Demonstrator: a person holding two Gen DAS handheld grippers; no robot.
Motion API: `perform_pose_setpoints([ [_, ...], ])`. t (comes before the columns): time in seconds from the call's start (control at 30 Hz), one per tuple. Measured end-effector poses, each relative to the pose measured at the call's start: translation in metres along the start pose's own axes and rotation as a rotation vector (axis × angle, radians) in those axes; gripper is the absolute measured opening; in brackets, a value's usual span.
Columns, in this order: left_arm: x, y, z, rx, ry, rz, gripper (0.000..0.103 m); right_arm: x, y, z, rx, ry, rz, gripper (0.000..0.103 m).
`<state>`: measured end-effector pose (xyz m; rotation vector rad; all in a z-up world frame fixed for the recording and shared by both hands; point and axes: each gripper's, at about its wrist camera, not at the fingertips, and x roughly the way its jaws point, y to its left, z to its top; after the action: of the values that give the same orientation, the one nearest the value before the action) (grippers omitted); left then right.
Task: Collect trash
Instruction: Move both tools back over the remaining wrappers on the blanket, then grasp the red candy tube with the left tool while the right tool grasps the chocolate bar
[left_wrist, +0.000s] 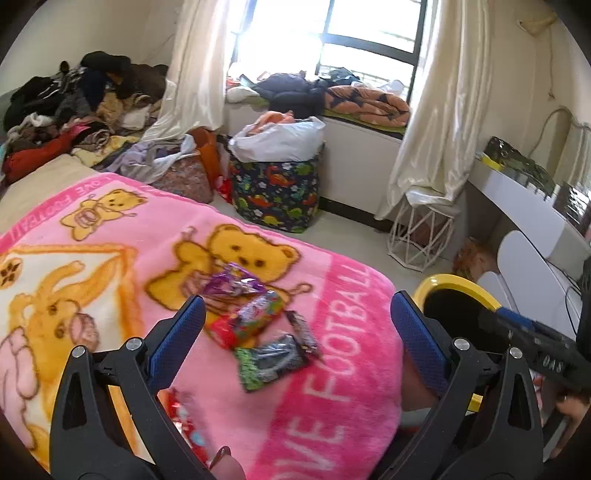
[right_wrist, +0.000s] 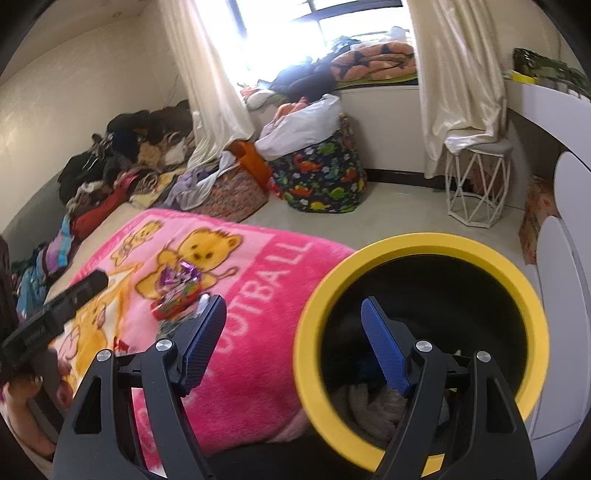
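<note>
Several snack wrappers lie on a pink bear blanket (left_wrist: 332, 369): a purple one (left_wrist: 232, 284), a colourful one (left_wrist: 245, 319), a thin dark one (left_wrist: 301, 328) and a green-and-dark one (left_wrist: 269, 362). My left gripper (left_wrist: 297, 334) is open just above them, with the wrappers between its fingers. A yellow-rimmed black bin (right_wrist: 421, 243) stands at the bed's right edge. My right gripper (right_wrist: 293, 339) is open and empty, over the bin's left rim. The wrappers also show in the right wrist view (right_wrist: 177, 295).
A heap of clothes (left_wrist: 74, 107) lies at the bed's far end. A dinosaur-print bag (left_wrist: 275, 192), a woven basket (right_wrist: 232, 192) and a white wire stool (left_wrist: 417, 229) stand on the floor. A white desk (left_wrist: 524, 206) is at right.
</note>
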<state>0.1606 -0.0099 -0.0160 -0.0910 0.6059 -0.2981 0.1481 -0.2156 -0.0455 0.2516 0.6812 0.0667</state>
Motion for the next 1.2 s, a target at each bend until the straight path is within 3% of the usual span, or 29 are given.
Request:
perform_pose_setpoints([
  [0.43, 0.007, 0.06, 0.0, -0.031, 0.053, 0.073, 0.092, 0.037, 0.066, -0.009, -0.139, 0.082, 0.067, 0.073],
  [0.53, 0.017, 0.073, 0.0, -0.035, 0.093, 0.068, 0.085, 0.055, 0.078, -0.007, -0.156, 0.114, 0.08, 0.072],
  [0.7, 0.042, 0.09, 0.0, -0.04, 0.172, 0.054, 0.064, 0.091, 0.092, -0.005, -0.172, 0.189, 0.108, 0.057],
  [0.9, 0.078, 0.087, 0.001, -0.001, 0.272, 0.023, 0.048, 0.137, 0.098, 0.002, -0.154, 0.271, 0.109, 0.039],
  [1.2, 0.122, 0.073, -0.004, 0.054, 0.392, -0.043, 0.045, 0.187, 0.095, 0.007, -0.129, 0.39, 0.133, 0.03],
])
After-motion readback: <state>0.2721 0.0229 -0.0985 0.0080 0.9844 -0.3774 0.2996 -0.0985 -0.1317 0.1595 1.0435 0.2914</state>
